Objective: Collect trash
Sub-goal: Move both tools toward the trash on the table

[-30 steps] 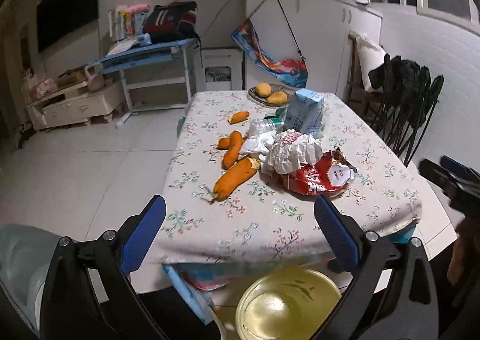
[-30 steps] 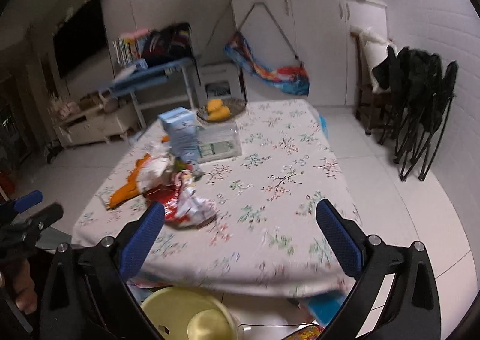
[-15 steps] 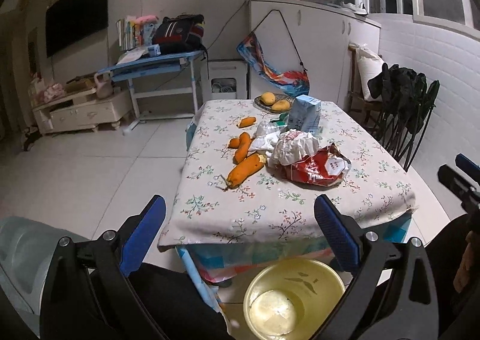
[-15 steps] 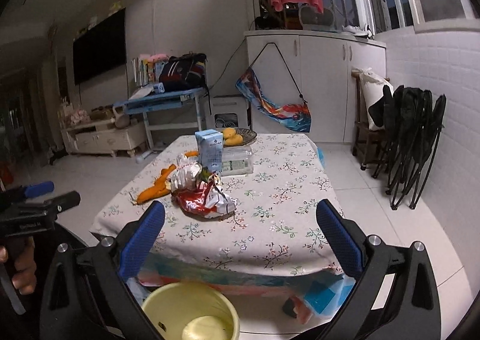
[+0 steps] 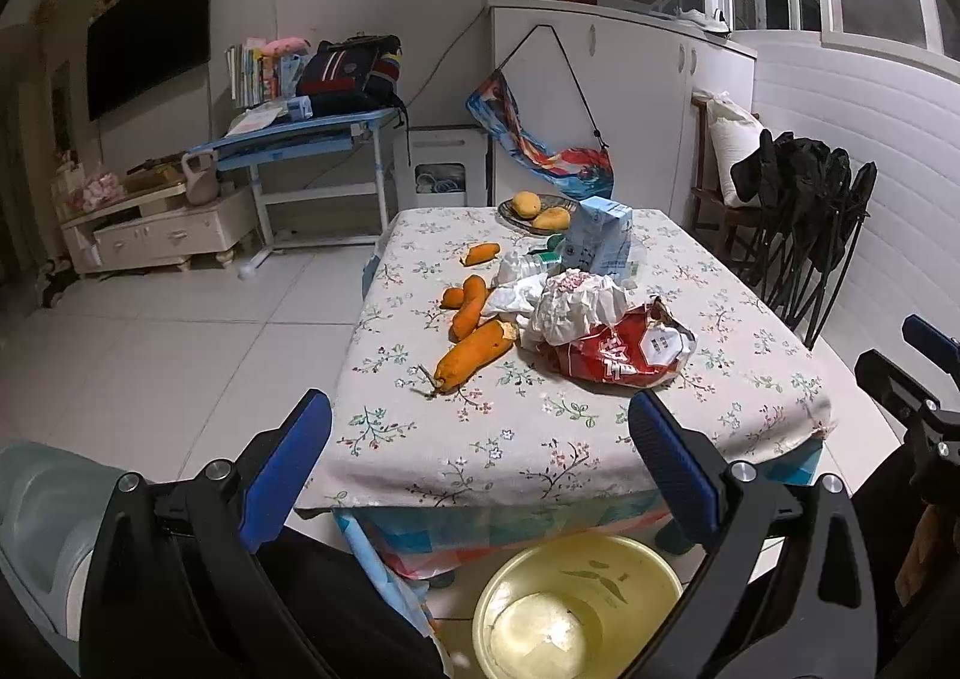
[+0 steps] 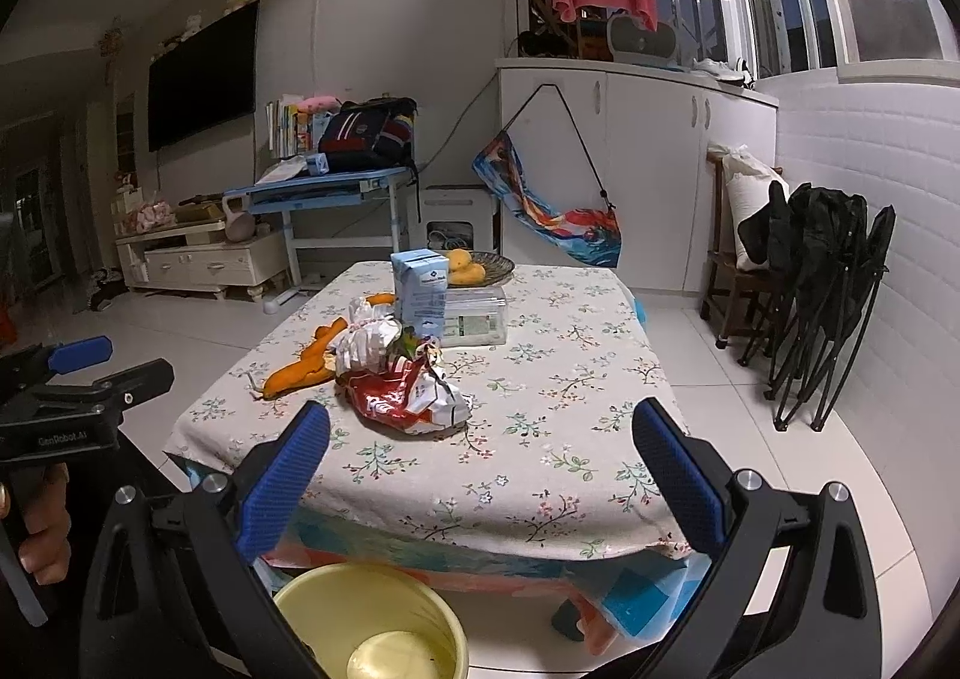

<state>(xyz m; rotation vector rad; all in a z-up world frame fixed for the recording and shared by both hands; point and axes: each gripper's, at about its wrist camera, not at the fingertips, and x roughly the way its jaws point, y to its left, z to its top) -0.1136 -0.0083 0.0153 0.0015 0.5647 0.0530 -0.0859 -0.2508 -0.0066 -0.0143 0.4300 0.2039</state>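
Note:
A floral-cloth table (image 5: pixel 540 427) (image 6: pixel 540 469) holds a pile of trash: a red crumpled snack bag (image 5: pixel 624 349) (image 6: pixel 408 397), crumpled white paper (image 5: pixel 570 301) (image 6: pixel 366 343), a blue carton (image 5: pixel 600 241) (image 6: pixel 420 289) and several carrots (image 5: pixel 471 355) (image 6: pixel 297 373). A yellow bin (image 5: pixel 579 607) (image 6: pixel 372 625) stands on the floor below the table's near edge. My left gripper (image 5: pixel 480 475) and right gripper (image 6: pixel 480 481) are both open and empty, held back from the table above the bin.
A plate of mangoes (image 5: pixel 537 208) sits at the table's far end, a clear box (image 6: pixel 477 316) beside the carton. Folded black chairs (image 6: pixel 828 283) lean on the right wall. A blue desk (image 5: pixel 300 139) and white cabinets (image 6: pixel 630 169) stand behind.
Both grippers have pulled back and risen from the table, so it looks farther away. Both stay open and empty.

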